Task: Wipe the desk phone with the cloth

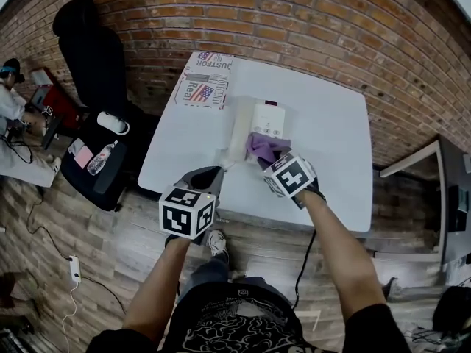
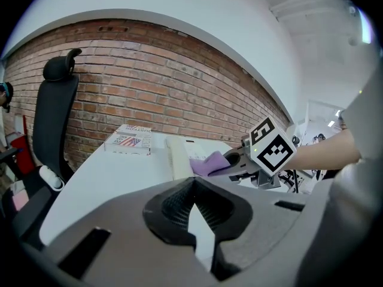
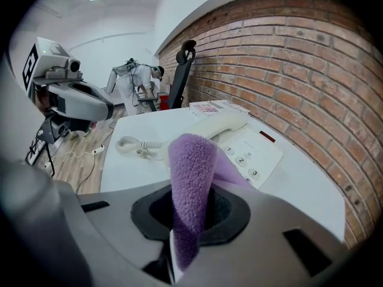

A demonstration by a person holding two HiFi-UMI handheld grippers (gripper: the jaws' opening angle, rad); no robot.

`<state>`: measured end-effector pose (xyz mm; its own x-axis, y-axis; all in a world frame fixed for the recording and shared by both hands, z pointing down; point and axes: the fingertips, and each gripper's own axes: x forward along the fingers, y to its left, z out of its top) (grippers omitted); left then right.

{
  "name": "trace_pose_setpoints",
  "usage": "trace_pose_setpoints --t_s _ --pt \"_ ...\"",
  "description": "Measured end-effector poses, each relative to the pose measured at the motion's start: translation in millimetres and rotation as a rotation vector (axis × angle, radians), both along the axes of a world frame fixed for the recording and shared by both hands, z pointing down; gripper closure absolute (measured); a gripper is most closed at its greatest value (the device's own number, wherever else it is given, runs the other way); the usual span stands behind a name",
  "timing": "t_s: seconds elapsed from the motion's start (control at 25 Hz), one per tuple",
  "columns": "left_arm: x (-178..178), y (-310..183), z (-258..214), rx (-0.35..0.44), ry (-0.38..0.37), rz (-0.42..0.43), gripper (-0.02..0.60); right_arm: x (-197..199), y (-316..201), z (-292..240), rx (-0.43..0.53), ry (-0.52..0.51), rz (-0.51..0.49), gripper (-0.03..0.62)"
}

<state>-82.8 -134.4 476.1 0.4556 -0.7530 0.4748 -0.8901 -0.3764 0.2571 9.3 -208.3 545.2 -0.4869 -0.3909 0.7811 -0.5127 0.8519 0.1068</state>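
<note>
**Wipe in hand: cloth at near edge of phone, contact unconfirmed**

Step in hand: the right gripper has the cloth brought up to the phone. I judge this to be the start of a stroke or early in one. No view settles whether the cloth is touching the casing.

Right gripper: jaws clamped on a fold of the purple cloth, which stands out beyond the tips. The grip looks firm.

Left gripper: tips together with nothing between them. It hangs over the near left edge of the bench, apart from the phone and doing no work.

Position: the phone lies mid-bench, keypad to the right and handset in its cradle on the left. Its coiled cord lies on the bench to its near left. In the head view the cloth sits at the phone's near edge, with the right gripper just near of it. A printed box stands at the far left, well apart.

Next move, in my judgement: press the cloth down onto the keypad face and draw it toward the far end, then across the handset. The phone is light and unrestrained, so a hard stroke may slide it. The idle left gripper could steady it.
</note>
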Motion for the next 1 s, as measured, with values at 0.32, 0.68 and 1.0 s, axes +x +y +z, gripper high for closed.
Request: trace_pose_setpoints --t_s 0.32,0.68,1.0 --pt "3.2 14.6 -0.4 -0.002 -0.018 -0.011 0.575 1.1 26.3 7.3 -0.038 0.001 -0.044 0.547" --pt "4.5 20.3 -4.3 0.003 -0.023 -0.017 0.575 4.5 51.8 9.9 -0.086 -0.003 -0.089 0.548" --pt "0.6 8.0 -7.8 0.012 -0.017 -0.015 0.575 13.8 38.0 -34.5 -0.021 -0.030 -0.100 0.548"
